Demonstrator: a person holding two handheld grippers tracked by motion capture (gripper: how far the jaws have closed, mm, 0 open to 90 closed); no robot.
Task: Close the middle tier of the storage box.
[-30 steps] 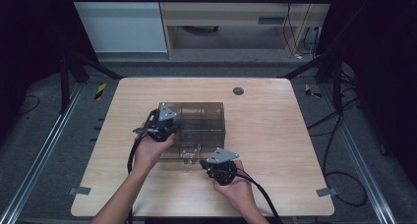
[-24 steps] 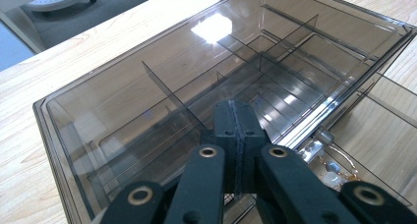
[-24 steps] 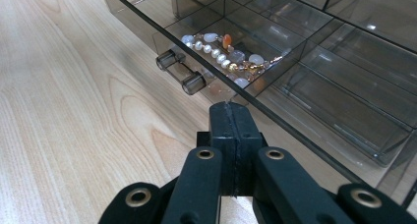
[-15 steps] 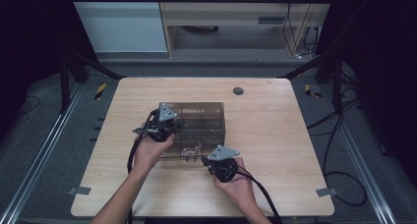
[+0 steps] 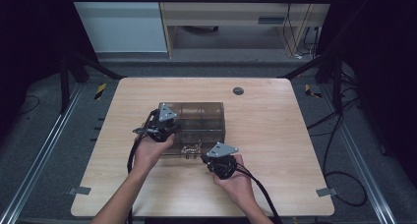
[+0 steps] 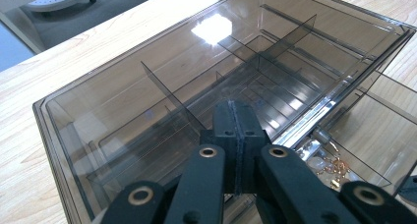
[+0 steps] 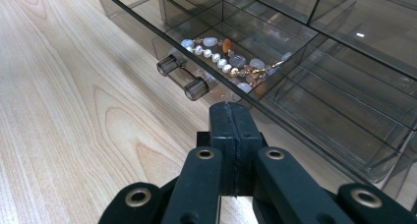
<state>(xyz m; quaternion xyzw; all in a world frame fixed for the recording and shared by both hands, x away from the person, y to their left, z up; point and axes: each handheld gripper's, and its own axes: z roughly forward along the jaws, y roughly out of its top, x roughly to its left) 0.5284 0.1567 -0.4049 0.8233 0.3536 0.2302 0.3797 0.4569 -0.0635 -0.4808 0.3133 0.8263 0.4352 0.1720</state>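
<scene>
A smoky clear organiser box (image 5: 199, 117) with dividers stands mid-table. Its low drawer (image 5: 189, 149) is pulled out toward the person. In the drawer lies beaded jewellery (image 7: 223, 62) of pearls and orange stones, behind a clear bar handle (image 7: 181, 76). My left gripper (image 5: 173, 129) is shut and empty, its tips resting over the box's top (image 6: 196, 62) at the left end. My right gripper (image 5: 206, 158) is shut and empty. It sits low over the table just in front of the drawer's front wall, right of the handle.
The wooden table (image 5: 275, 135) has a round cable hole (image 5: 238, 91) at the back. Cables trail from both grippers toward the near edge. Dark frame rails and floor cables flank the table, and cabinets stand beyond it.
The right gripper has crept slightly toward the drawer front. The left gripper and the box have kept still.
</scene>
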